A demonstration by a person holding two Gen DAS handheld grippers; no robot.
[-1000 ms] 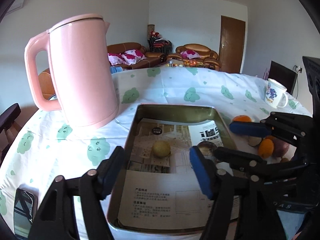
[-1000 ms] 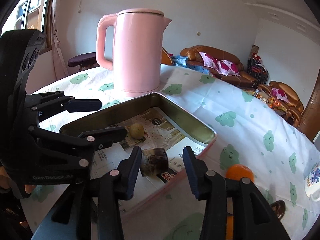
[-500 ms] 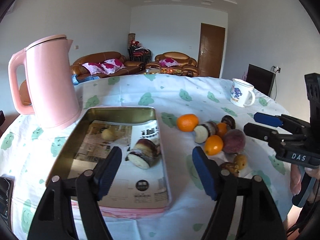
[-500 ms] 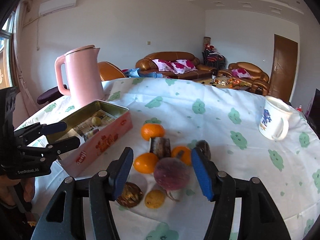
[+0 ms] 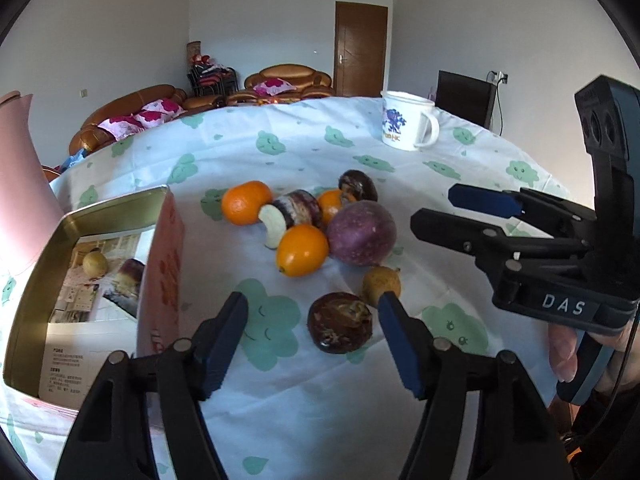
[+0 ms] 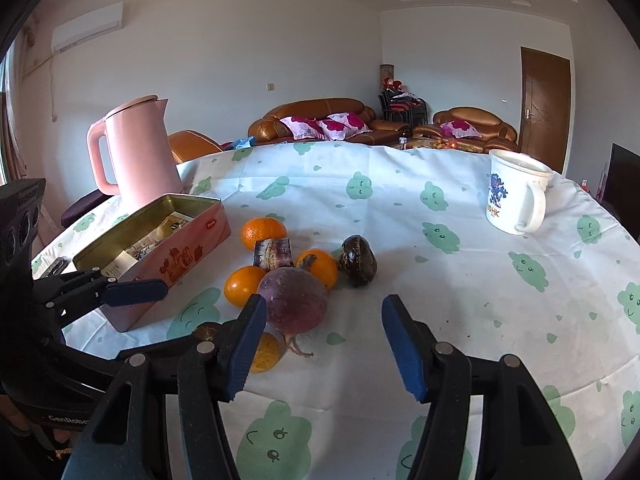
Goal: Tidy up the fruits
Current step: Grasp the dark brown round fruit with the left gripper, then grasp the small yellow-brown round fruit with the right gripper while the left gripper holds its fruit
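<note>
A pile of fruit lies on the tablecloth: a purple passion fruit (image 5: 362, 233), oranges (image 5: 246, 203), a cut sugarcane piece (image 5: 298, 210), a small yellow fruit (image 5: 381, 281) and a dark wrinkled fruit (image 5: 340, 322). My left gripper (image 5: 312, 340) is open and empty, with the dark fruit between its fingertips. A pink tin box (image 5: 158, 264) at left holds a small yellow fruit (image 5: 95, 263) and a cane piece (image 5: 129, 274). My right gripper (image 6: 322, 346) is open and empty, just in front of the passion fruit (image 6: 294, 300), beside the tin (image 6: 176, 252).
A pink kettle (image 6: 134, 152) stands behind the tin. A white mug (image 6: 514, 196) stands at the far right of the table. The right gripper's body (image 5: 560, 256) is at the right of the left wrist view. Sofas and a door lie beyond the table.
Both grippers have swung right, away from the tin, to the fruit pile. The left gripper has moved close over the dark wrinkled fruit. A cane piece now lies in the tin.
</note>
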